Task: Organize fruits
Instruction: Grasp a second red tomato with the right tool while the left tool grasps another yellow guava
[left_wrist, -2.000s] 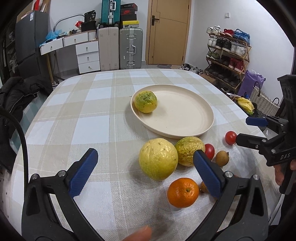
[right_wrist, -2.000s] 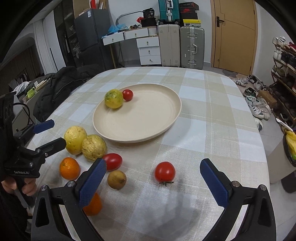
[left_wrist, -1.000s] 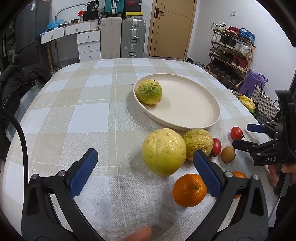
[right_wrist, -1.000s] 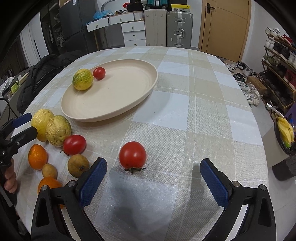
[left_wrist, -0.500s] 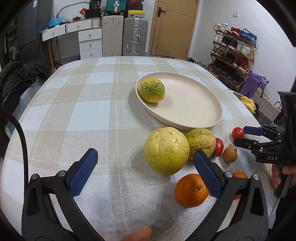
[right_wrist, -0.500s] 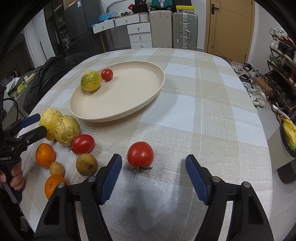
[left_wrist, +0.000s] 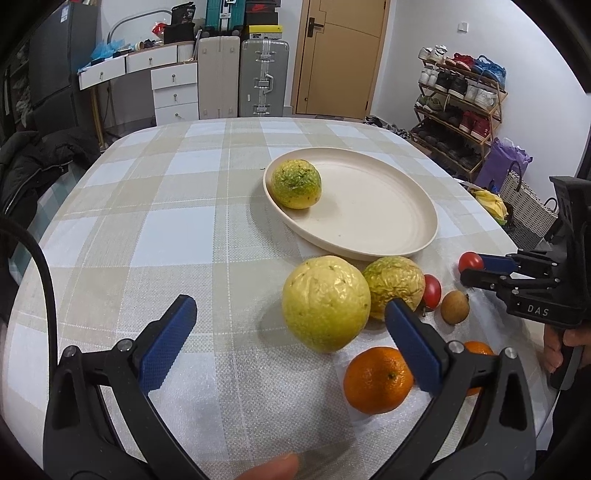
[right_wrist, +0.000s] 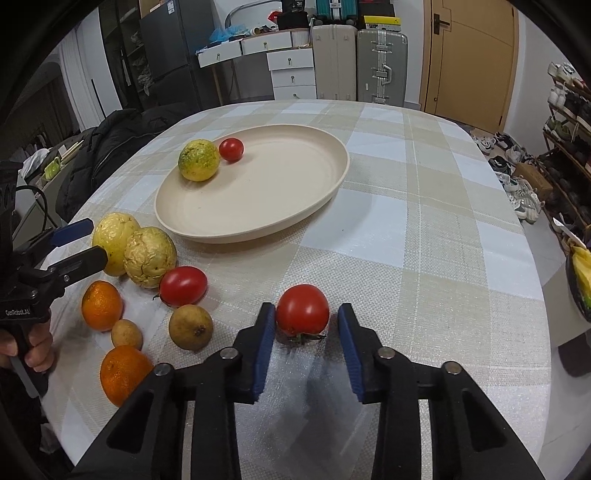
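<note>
Progress stands at an early stage, in my judgement, assuming the plate is where the fruit belongs. On the round table under its beige-and-white checked cloth, the wide, shallow cream plate carries only two pieces, both against its far-left rim: a green-and-yellow mottled round fruit and, touching it, a small red cherry tomato. Most of the plate is bare.

Eight pieces remain on the cloth.
- A large pale-yellow wrinkled fruit lies just off the plate's near rim, touching a slightly smaller yellow-green wrinkled fruit.
- The left gripper hovers before these two with its jaws spread wide and nothing in them.
- Two oranges lie nearer the table edge, one close to the left gripper and the other beyond it.
- An oblong red tomato rests against the smaller wrinkled fruit.
- A round brown fruit and a smaller brown one lie between the oranges and that tomato.

The last piece, a round red tomato, sits apart from the cluster, to its right in the right wrist view and well short of the plate. The right gripper has just been closing, and its blue pads now stand narrow at the tomato's two flanks. I read this as a grip taken, with the fruit not yet off the cloth.

That tomato is near-spherical, so I find no marked long axis. Its green stalk end points down and towards the gripper, against the cloth. The oblong tomato lies with its long axis across the right wrist view.
</note>
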